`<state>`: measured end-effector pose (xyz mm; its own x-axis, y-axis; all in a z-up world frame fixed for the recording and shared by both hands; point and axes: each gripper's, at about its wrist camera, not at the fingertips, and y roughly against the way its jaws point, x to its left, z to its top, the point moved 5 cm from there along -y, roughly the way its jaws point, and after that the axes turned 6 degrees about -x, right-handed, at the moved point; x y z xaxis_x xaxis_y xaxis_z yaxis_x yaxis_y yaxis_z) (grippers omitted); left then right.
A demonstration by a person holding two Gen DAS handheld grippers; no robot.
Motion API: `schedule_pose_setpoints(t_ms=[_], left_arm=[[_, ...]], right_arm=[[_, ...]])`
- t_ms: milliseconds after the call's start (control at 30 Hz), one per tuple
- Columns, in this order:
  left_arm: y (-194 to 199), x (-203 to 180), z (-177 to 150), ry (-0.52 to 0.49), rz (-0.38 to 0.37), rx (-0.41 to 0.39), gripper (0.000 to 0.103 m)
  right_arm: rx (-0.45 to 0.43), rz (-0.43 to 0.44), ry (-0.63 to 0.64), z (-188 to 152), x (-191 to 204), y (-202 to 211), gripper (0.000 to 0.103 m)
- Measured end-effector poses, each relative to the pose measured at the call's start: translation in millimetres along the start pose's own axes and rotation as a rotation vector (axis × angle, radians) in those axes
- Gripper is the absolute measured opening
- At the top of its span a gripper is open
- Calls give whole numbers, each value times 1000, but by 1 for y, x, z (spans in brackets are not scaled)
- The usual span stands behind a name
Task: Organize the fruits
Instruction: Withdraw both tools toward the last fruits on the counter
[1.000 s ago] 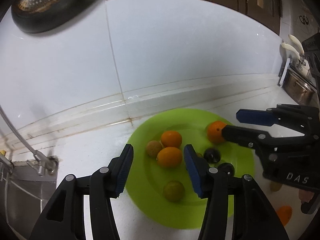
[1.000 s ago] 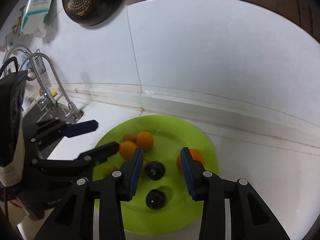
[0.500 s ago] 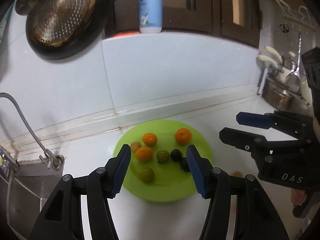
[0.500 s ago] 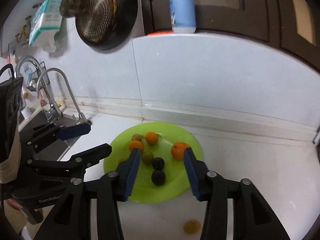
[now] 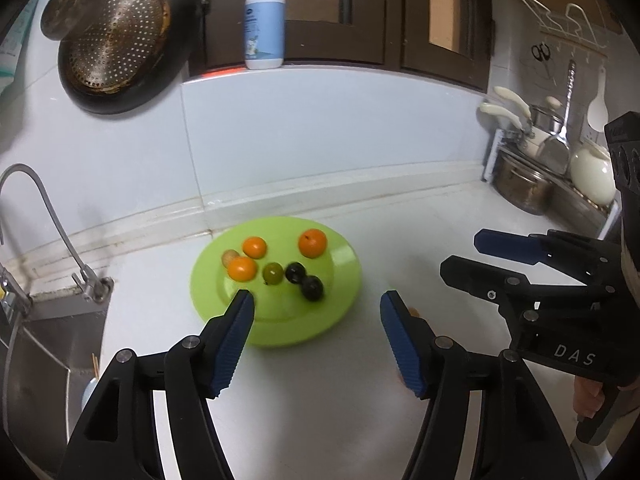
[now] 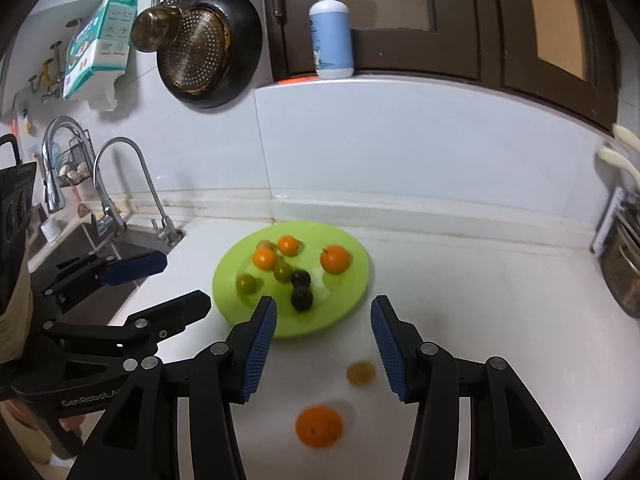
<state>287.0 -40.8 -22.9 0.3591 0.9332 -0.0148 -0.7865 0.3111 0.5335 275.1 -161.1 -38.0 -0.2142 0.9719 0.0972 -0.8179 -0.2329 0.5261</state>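
A lime green plate (image 5: 340, 280) (image 6: 352, 280) sits on the white counter and holds several small fruits: oranges (image 5: 312, 243) (image 6: 335, 259), green ones (image 5: 273, 273) (image 6: 246, 283) and dark plums (image 5: 312, 288) (image 6: 301, 299). An orange (image 6: 319, 426) and a small yellowish fruit (image 6: 360, 373) lie on the counter in front of the plate, between the right gripper's fingers in its view. My left gripper (image 5: 318, 344) is open and empty, held back from the plate. My right gripper (image 6: 322, 348) is open and empty; it also shows in the left wrist view (image 5: 492, 256).
A sink (image 6: 96, 256) with taps (image 6: 132, 184) lies left of the plate. A pan (image 5: 120, 44) hangs on the wall and a soap bottle (image 5: 264, 20) stands on the ledge. Pots and utensils (image 5: 552, 160) stand at the right.
Both grippers have pulled back and up from the plate, so it looks smaller and farther. The right gripper has let go of the orange it held on the plate. Two fruits on the counter have come into view.
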Motion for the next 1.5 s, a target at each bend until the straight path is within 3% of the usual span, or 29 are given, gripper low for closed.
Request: schedule_pose_setpoints(t_ms=[367, 867, 1100, 1400, 1500], left_arm=[[-6, -43, -34, -38, -82, 60, 65], [-52, -86, -71, -58, -189, 194, 65], [-72, -94, -82, -79, -192, 234, 58], [-87, -94, -89, -79, -187, 275, 42], [-88, -93, -88, -69, -198, 277, 42]], right_arm=[[66, -69, -47, -48, -25, 25, 50], [150, -153, -124, -97, -60, 30, 50], [176, -181, -159, -112, -70, 27, 50], [198, -180, -160, -118, -71, 17, 50], [202, -173, -162, -118, -70, 14, 50]])
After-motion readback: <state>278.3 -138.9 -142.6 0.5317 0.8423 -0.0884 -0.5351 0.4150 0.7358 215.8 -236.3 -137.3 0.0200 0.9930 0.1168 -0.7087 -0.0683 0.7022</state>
